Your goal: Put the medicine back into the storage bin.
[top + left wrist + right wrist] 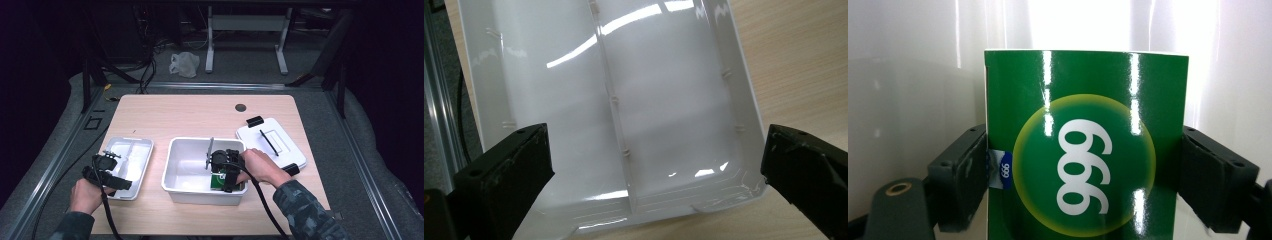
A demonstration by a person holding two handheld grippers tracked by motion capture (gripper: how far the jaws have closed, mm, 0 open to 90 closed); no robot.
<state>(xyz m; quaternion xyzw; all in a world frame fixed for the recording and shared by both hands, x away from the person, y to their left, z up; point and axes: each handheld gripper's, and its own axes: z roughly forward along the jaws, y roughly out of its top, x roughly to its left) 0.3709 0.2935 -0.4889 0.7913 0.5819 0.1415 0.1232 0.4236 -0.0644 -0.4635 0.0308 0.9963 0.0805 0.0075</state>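
Green box [1083, 145]: stands between the jaws of the right gripper [1083, 170], inside the white tub [172, 165], at its near right corner; in the high view a patch of green [217, 181] shows under the hand.
Right gripper [226, 172]: points down into the tub, jaws clenched on the box's two side faces, the printed circle facing the camera.
Left gripper [656, 170]: released, jaws wide apart and holding nothing, hovering over the near end of the shallow tray [744, 100].
Tray: two long compartments split by a ridge, both bare; it sits on the table [200, 112] just left of the tub.
Step in hand, as I judge it: either setting the box down in the tub or lifting it out.
Doing it well: keep the box upright and square between the pads, move it straight up or down, keep clear of the tub wall, and only let go once the base rests flat.
Lid [270, 142]: lies flat on the table beyond and right of the tub, black clips at its ends.
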